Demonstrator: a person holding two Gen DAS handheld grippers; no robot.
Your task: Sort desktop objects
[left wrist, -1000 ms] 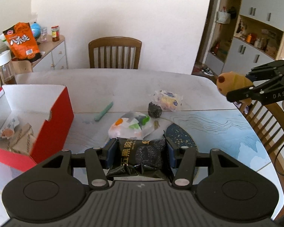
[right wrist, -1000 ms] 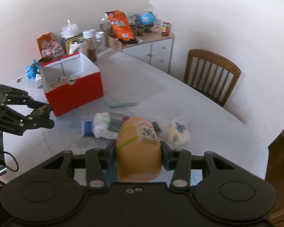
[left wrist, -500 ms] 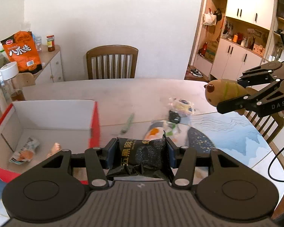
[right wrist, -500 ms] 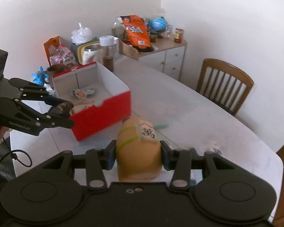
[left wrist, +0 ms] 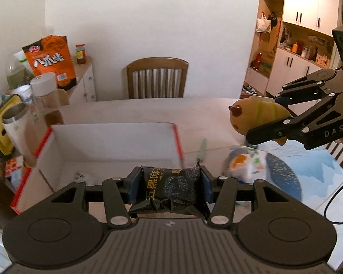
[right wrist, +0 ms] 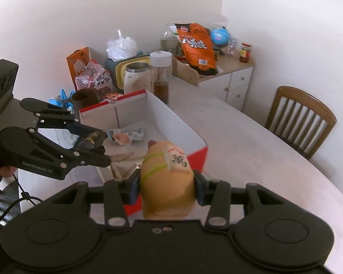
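My left gripper (left wrist: pixel 170 183) is shut on a black snack packet (left wrist: pixel 171 188) and holds it over the near end of the red box (left wrist: pixel 116 143) with its white inside. It shows from the side in the right wrist view (right wrist: pixel 96 147). My right gripper (right wrist: pixel 167 188) is shut on a tan plush toy (right wrist: pixel 168 182) with a character tag, held above the box's near corner (right wrist: pixel 194 153). The toy also shows at the right of the left wrist view (left wrist: pixel 256 116). Two wrapped snacks (right wrist: pixel 125 134) lie inside the box.
A white wrapped packet (left wrist: pixel 247 164) and a green stick (left wrist: pixel 202 148) lie on the table right of the box. Jars, cups and snack bags (right wrist: pixel 148 68) crowd the table's far end. A wooden chair (left wrist: pixel 157 77) stands behind the table.
Both grippers have moved left toward the red box with their loads. The left one now hangs over the box; the right one has come up to its near corner.
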